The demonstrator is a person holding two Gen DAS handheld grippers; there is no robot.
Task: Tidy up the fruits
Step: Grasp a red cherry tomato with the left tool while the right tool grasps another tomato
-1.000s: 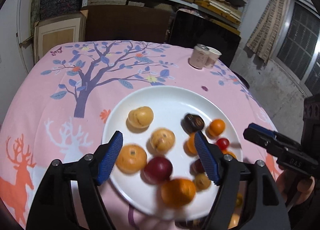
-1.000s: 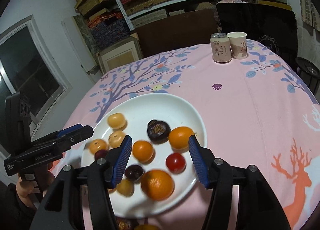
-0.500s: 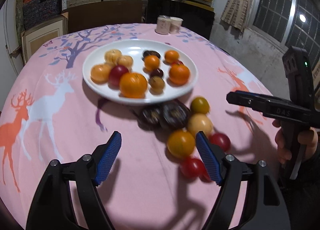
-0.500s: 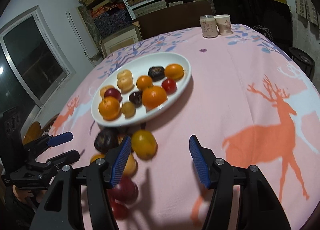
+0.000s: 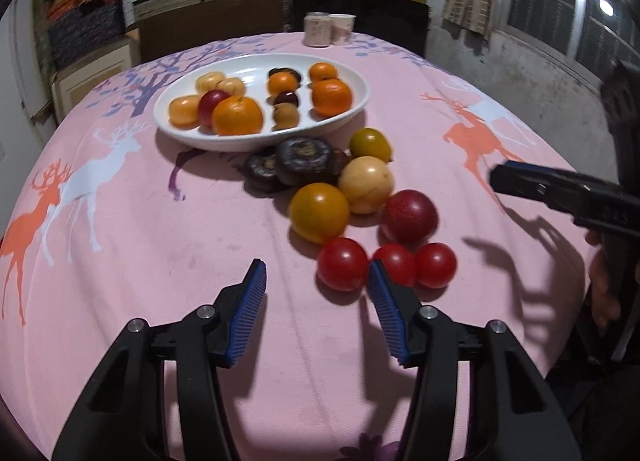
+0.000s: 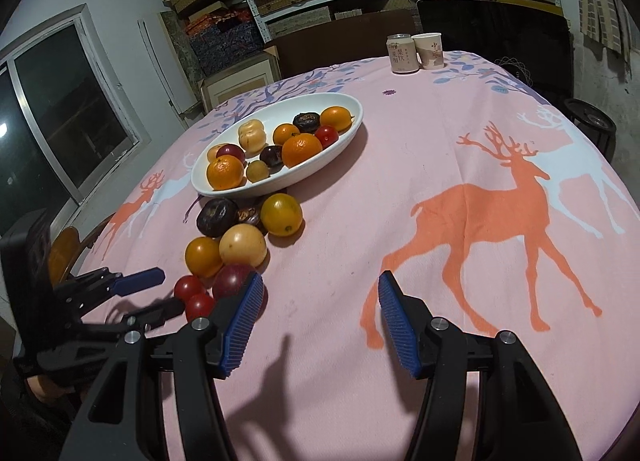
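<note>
Your left gripper [image 5: 317, 277] hovers over bare pink cloth [image 5: 160, 253], its jaws closing with nothing between them, its right pad just beside 3 red tomatoes [image 5: 343, 264]. Your right gripper [image 6: 320, 289] stands spread and empty over the cloth. Loose fruit [image 6: 240, 239] lies heaped just in front of the white plate [image 6: 340, 139], which holds more fruit.

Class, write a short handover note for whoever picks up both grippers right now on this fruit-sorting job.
Left gripper: empty, jaws closing, nothing between them, just short of the three red tomatoes.
Right gripper: open, empty, over bare tablecloth.
White plate: already holds oranges, plums and other small fruit.
Loose pile beside the plate: dark fruits, orange and yellow ones, a red plum, the tomatoes.
Left: move the pile to the plate.
</note>
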